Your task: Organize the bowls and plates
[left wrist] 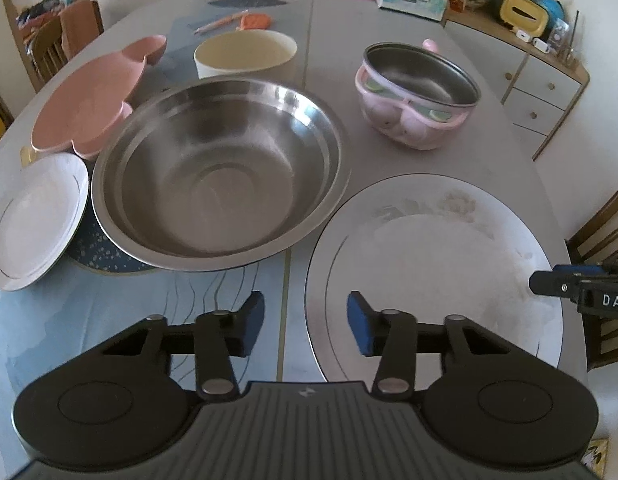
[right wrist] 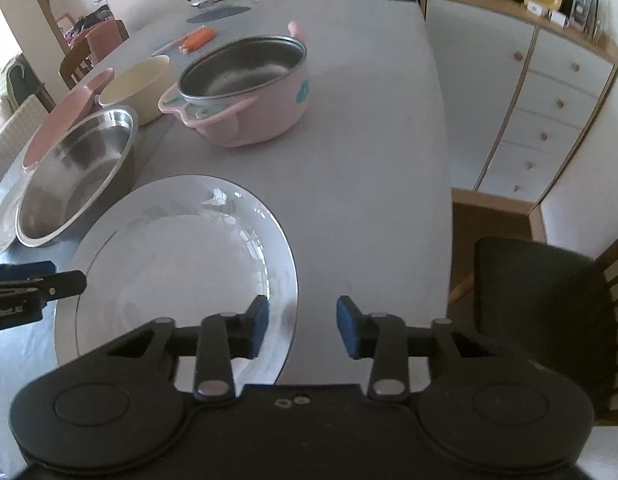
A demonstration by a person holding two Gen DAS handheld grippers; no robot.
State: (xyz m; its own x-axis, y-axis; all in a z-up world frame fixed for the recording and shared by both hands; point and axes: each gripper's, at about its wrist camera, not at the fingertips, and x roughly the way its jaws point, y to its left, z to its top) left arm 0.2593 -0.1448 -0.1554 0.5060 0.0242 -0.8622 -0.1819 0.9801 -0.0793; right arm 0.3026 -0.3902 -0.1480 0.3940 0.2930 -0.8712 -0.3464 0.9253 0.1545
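**A:** Left wrist view first. What's under the left gripper (left wrist: 305, 322)?

**B:** Its blue-padded fingers (left wrist: 359, 322) stand partly apart, straddling the near left rim of the big white plate (left wrist: 433, 264), one over the plate and one over the counter (left wrist: 389, 32). Whether the pads touch the rim I can't tell; nothing is clearly gripped.

**A:** And the rest of the dishes?

**B:** The steel bowl (left wrist: 221, 176) sits just left of that plate, on a speckled blue mat (left wrist: 93, 254). A small white plate (left wrist: 37, 222) leans against its left side, a pink flower-shaped plate (left wrist: 87, 106) lies behind, a cream bowl (left wrist: 245, 54) is farther back, and the pink steel-lined bowl (left wrist: 417, 96) stands alone to the right. The right gripper's tip pokes in at the right edge.

**A:** Over to the right wrist view.

**B:** The right gripper (right wrist: 302, 326) sits at the plate's opposite rim, fingers (right wrist: 347, 326) partly apart, one over the big white plate (right wrist: 181, 264) and one beyond its edge over the bare counter (right wrist: 369, 160). Contact with the rim isn't clear here either. The left gripper (right wrist: 49, 284) shows at the plate's far side, the steel bowl (right wrist: 77, 172) and pink steel-lined bowl (right wrist: 245, 96) are beyond, and a dark chair (right wrist: 541, 320) is on the right.
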